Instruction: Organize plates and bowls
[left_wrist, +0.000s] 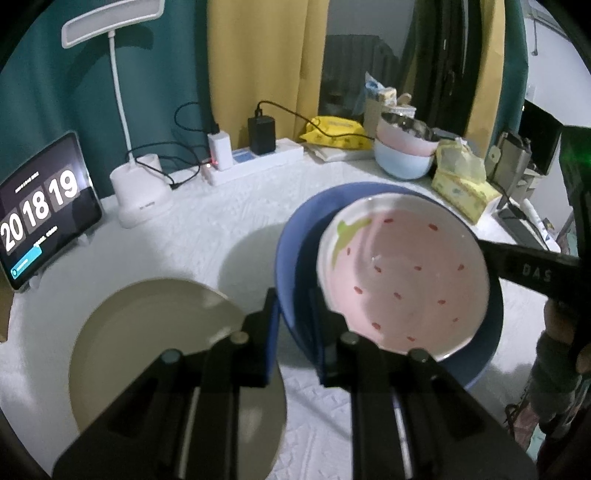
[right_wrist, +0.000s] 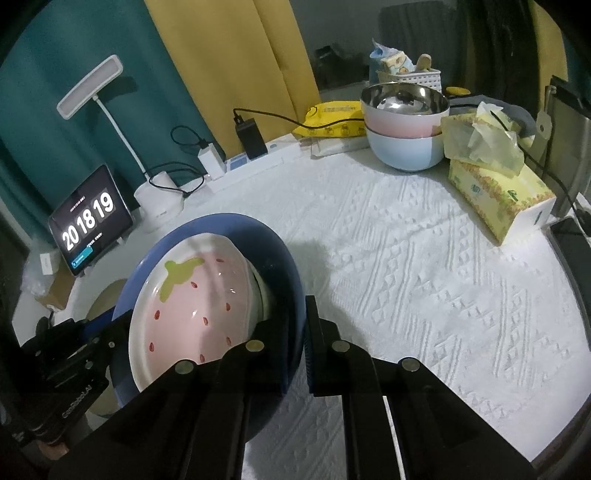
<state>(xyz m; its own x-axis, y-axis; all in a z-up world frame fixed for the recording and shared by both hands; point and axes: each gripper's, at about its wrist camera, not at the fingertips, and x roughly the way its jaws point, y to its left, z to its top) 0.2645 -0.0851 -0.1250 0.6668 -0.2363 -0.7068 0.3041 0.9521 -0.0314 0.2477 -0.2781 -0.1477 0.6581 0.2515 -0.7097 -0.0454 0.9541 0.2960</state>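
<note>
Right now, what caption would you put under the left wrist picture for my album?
Both grippers, left gripper and right gripper, pinch the blue plate carrying a strawberry plate.

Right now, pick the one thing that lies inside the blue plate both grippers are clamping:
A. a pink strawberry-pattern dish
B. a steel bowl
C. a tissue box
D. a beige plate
A: the strawberry dish sits inside the blue plate, whose rim the left gripper and right gripper pinch on opposite sides; the beige plate lies apart on the tablecloth.
</note>
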